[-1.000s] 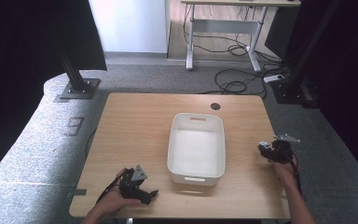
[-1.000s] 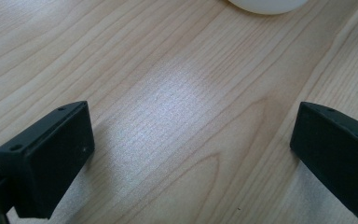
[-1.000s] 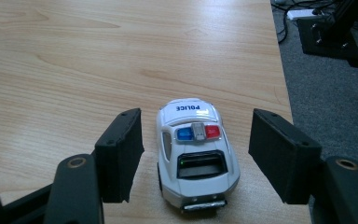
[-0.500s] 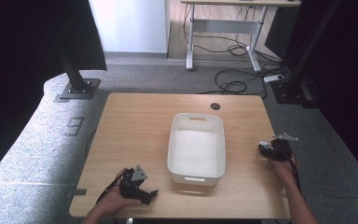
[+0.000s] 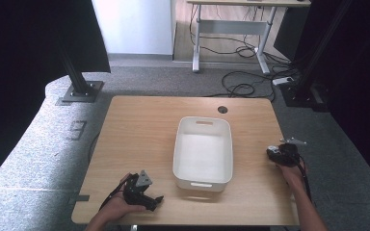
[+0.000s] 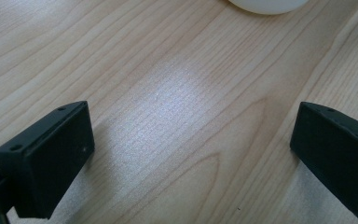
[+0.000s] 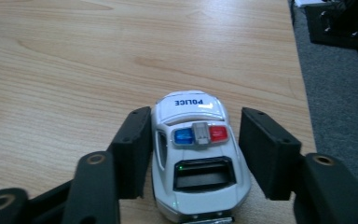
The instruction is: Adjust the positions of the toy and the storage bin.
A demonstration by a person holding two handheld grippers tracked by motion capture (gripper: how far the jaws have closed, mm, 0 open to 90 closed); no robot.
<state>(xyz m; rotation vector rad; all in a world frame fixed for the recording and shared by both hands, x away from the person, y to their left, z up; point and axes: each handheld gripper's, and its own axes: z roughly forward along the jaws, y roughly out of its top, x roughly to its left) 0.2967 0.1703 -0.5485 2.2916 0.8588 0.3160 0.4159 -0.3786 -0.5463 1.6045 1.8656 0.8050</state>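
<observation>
1. The right hand-held gripper (image 7: pixel 193 154) has its jaws either side of a white toy police car (image 7: pixel 196 158). The left jaw looks to be touching the car's side, while the right one sits just off it, so it isn't clamped.
2. The car sits on the tabletop (image 5: pixel 139 130) near its right edge, well right of the white bin (image 5: pixel 203 151).
3. The left hand-held gripper (image 6: pixel 191 154) is spread wide over bare wood, down at the front left (image 5: pixel 142 192), holding nothing.
</observation>
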